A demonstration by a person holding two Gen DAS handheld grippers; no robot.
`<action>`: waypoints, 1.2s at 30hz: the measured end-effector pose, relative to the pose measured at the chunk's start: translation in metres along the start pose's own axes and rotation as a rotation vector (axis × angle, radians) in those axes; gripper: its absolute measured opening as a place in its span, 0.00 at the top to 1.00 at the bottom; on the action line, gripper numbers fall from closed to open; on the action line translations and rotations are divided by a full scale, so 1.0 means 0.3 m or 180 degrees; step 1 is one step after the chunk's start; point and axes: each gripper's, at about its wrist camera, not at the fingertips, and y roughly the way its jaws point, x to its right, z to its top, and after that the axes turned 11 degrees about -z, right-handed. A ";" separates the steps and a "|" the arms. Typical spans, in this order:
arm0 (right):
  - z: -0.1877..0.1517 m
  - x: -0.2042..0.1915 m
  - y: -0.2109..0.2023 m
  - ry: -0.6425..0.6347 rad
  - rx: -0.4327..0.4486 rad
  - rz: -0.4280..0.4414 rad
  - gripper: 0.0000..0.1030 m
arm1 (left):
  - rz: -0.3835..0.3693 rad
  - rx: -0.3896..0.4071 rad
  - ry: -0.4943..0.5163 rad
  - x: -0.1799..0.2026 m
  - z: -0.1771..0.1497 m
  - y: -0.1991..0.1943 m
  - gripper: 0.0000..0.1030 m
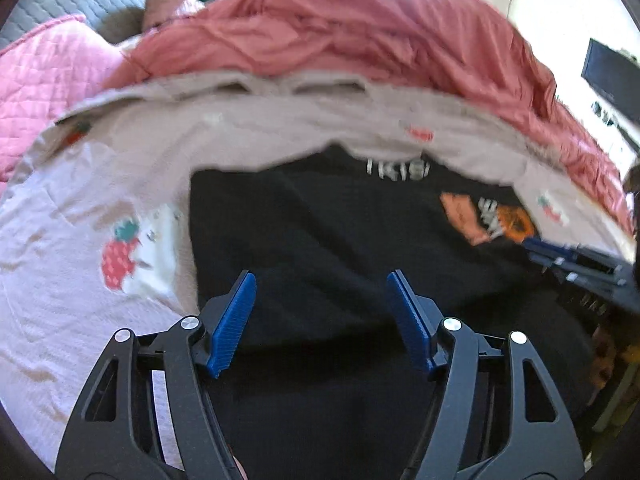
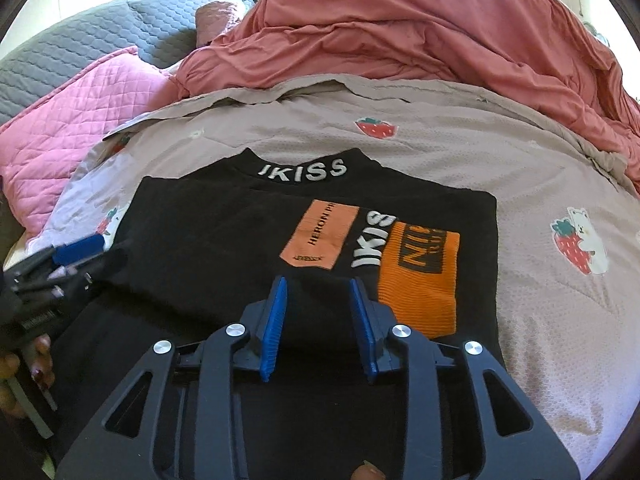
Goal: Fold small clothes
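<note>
Fabric of the black top (image 2: 224,240) is lying flat under both tools, collar pointing away, with the right tool (image 2: 318,292) narrowly parted and the left tool (image 1: 322,292) gaping wider, both gripping nothing.

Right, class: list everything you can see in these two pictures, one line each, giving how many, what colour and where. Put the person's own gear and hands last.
top: one, black with orange patches and white lettering, lying flat on the bedspread, collar away from the camera.
bedspread: one, beige with strawberry prints, under the top.
quilt: one, rust red, bunched up behind the bedspread.
pillow: one, pink, quilted, at the back left.
cover: one, grey, quilted, behind the pillow.
left gripper: one, black with blue pads, open above the top.
right gripper: one, black with blue pads, open above the top.
hand: one, at the left edge, holding the left gripper.
</note>
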 end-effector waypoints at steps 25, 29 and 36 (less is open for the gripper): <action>-0.050 0.024 -0.027 0.0188 -0.0129 0.0058 0.52 | 0.0076 0.0179 -0.0122 -0.016 -0.001 -0.084 0.23; -0.055 0.038 -0.038 0.0225 -0.0124 0.0050 0.51 | 0.0119 0.0251 -0.0197 -0.043 0.007 -0.111 0.20; -0.057 0.058 -0.065 0.0279 -0.0079 0.0031 0.41 | 0.0109 0.0394 -0.0360 -0.094 0.011 -0.176 0.13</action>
